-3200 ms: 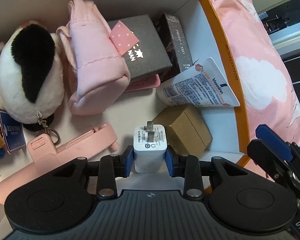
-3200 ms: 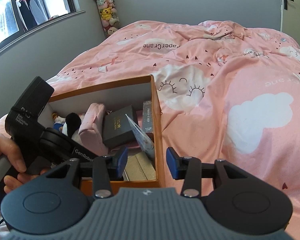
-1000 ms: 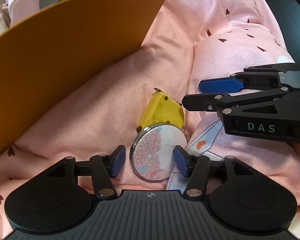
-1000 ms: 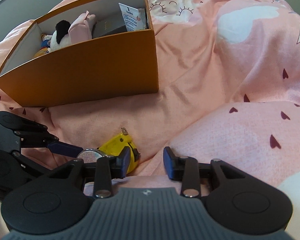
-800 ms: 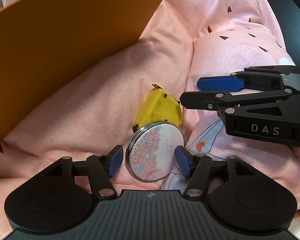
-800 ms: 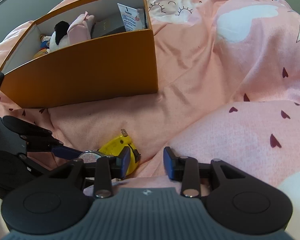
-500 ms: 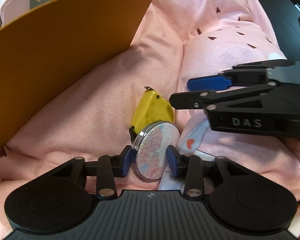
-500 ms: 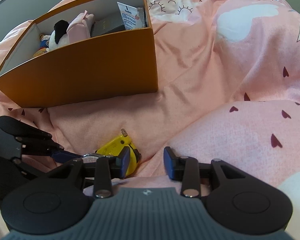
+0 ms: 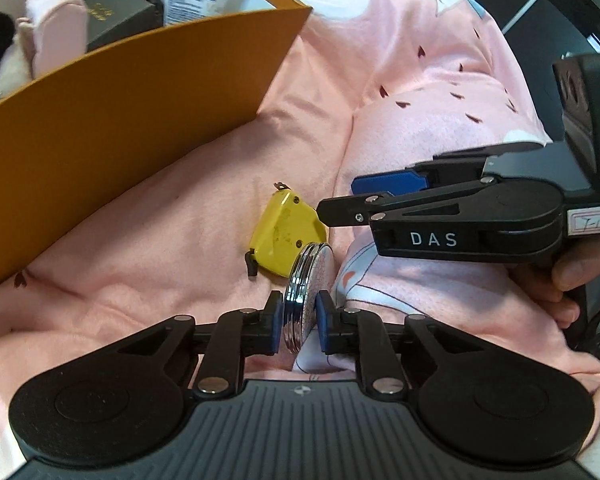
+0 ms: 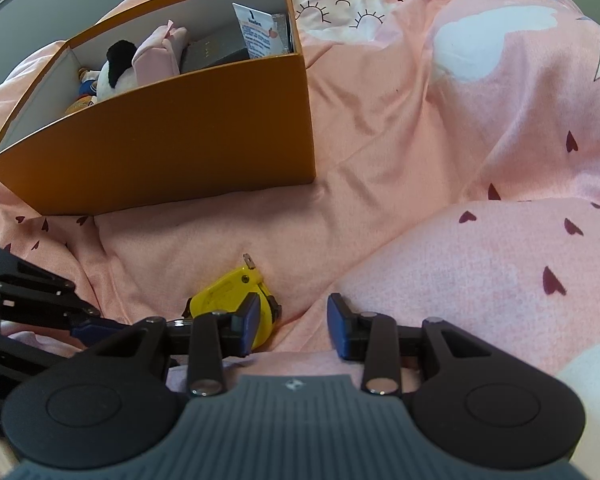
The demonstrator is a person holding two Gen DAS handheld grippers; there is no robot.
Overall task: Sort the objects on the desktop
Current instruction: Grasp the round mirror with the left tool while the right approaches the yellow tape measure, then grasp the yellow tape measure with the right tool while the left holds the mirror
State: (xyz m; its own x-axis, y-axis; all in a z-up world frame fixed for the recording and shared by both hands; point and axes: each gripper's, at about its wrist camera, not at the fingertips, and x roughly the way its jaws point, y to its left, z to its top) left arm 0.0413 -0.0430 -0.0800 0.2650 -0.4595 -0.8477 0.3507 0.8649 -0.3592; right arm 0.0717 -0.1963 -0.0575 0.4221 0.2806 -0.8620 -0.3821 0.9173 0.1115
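Left tongs (image 9: 298, 322) pinch the mirror (image 9: 308, 280) edge-on, right tongs (image 10: 292, 326) gape empty: lift straight, clear the box (image 9: 140, 92) wall.

We see the orange box (image 9: 132, 92) only in part: its near wall hides the lower halves of the plush toy (image 10: 114, 70), pink pouch (image 9: 54, 36) and dark boxes. In the right wrist view its own finger covers part of the yellow tape measure (image 10: 220, 294). The tube's (image 10: 258, 30) small print is unreadable.
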